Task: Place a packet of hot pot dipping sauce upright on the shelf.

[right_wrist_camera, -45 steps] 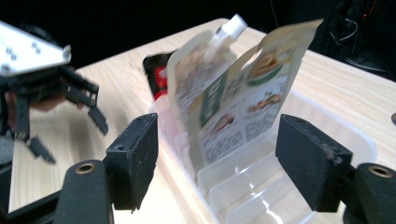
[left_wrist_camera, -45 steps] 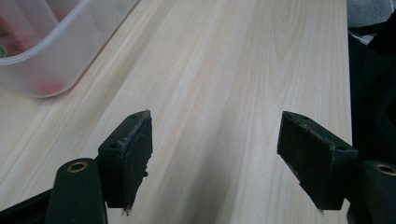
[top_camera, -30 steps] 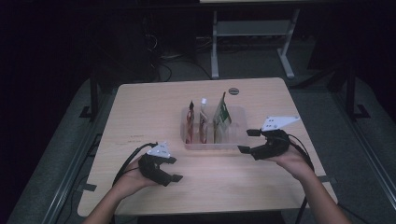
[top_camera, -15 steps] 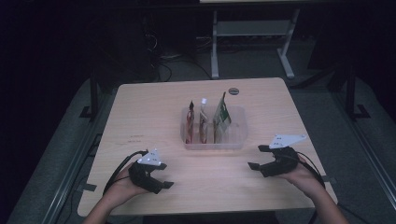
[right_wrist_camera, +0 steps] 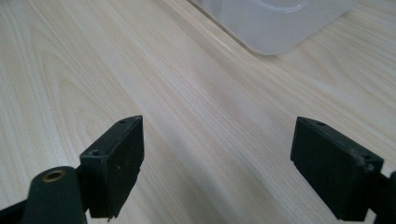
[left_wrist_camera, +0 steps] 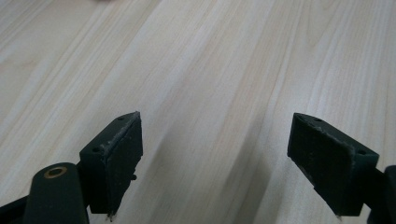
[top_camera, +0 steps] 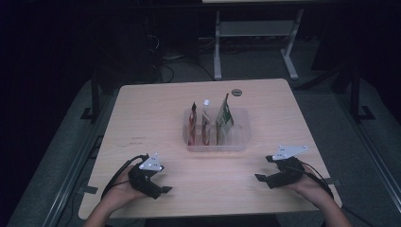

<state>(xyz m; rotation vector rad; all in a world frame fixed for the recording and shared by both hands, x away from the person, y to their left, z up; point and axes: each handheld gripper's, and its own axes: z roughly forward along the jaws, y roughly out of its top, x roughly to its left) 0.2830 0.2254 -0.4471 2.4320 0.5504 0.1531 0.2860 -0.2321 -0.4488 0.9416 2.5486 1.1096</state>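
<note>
Dim lab or workshop space (loose floor cables [top_camera: 166,71], metal bench frame [top_camera: 257,35], bare wooden table [top_camera: 142,113])

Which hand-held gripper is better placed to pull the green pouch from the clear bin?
Right, probably. The right hand-held gripper sits open on the side where the green pouch stands in the clear bin; the left hand-held gripper is farther off.
</note>
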